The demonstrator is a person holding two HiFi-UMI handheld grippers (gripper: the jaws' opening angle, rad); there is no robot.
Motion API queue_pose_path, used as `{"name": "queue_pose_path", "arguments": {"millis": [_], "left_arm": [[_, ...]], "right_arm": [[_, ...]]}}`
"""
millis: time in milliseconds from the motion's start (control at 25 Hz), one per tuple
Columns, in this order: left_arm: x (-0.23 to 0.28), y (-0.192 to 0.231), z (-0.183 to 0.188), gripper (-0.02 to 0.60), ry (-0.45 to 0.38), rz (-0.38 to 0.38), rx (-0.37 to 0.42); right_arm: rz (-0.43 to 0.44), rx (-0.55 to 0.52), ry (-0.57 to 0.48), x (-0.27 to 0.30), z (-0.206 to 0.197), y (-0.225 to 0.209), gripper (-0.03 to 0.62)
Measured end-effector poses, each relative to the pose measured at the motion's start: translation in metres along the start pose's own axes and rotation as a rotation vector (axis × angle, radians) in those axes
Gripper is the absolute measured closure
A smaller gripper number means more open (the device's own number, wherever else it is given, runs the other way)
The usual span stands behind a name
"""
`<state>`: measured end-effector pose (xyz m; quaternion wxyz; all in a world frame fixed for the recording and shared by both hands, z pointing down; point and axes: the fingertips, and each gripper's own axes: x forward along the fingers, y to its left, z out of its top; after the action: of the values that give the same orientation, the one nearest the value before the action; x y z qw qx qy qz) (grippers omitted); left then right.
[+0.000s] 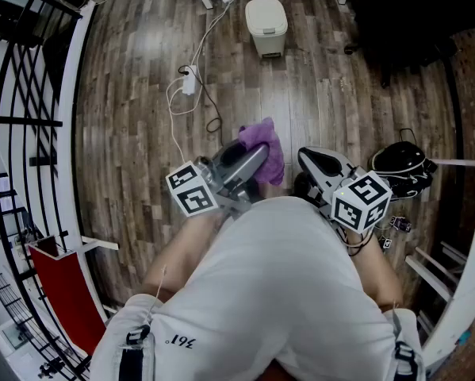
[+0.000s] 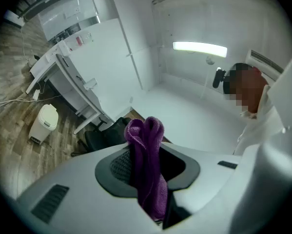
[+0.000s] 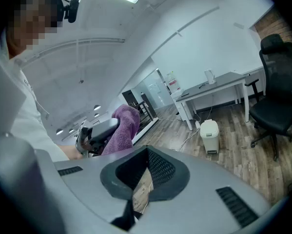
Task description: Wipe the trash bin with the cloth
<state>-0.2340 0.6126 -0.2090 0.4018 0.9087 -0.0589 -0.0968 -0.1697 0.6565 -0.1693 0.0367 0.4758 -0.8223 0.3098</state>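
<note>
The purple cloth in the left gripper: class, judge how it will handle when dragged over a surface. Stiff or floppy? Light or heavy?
Probably floppy: the purple cloth bunches in soft folds where the left gripper pinches it. Likely light: that one pinch carries the whole bunch. Its fuzzy pile should drag rather than slip.

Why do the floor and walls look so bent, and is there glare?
Head view: a fisheye lens bows the brown wooden floor and black metal railing; pale sheen near the cream plastic trash bin. Left gripper view: the ceiling strip light burns out white, while the purple terry cloth is sharp. Right gripper view: dark rounded corners, curved walls.
</note>
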Motion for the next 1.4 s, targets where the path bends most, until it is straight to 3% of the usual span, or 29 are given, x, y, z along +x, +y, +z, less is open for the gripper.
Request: {"name": "queue_pose_path", "arguments": {"millis": [320,440,480,600,680,1080,1280,1400], "left_arm": [[0.004,0.002,0.002,0.479,-0.002,-0.006,0.000],[0.005,0.004,0.005,0.479,-0.011,-0.006,-0.005],[0.006,0.004,0.006,0.479,-0.019,-0.006,-0.008],[0.009,0.003,0.014,0.479,-0.052,-0.009,-0.013],[0.013,0.001,0.019,0.479,-0.076,-0.014,-0.014],[0.036,-0.009,0.026,0.477,-0.126,-0.061,-0.030],[0.044,-0.011,0.021,0.477,-0.108,-0.072,-0.036],[0.048,-0.010,0.016,0.476,-0.094,-0.068,-0.044]], "right_arm": [[-0.012,-0.015,-0.011,0.001,0.002,-0.003,0.586],[0.023,-0.014,-0.075,-0.001,0.014,0.001,0.586],[0.043,-0.017,-0.100,-0.001,0.020,0.004,0.574],[0.112,-0.058,-0.153,0.001,0.037,0.021,0.420],[0.142,-0.094,-0.169,0.005,0.044,0.032,0.388],[0.178,-0.125,-0.189,0.015,0.056,0.042,0.387],[0.120,-0.138,-0.177,0.017,0.056,0.032,0.390],[0.092,-0.160,-0.154,0.017,0.051,0.028,0.433]]}}
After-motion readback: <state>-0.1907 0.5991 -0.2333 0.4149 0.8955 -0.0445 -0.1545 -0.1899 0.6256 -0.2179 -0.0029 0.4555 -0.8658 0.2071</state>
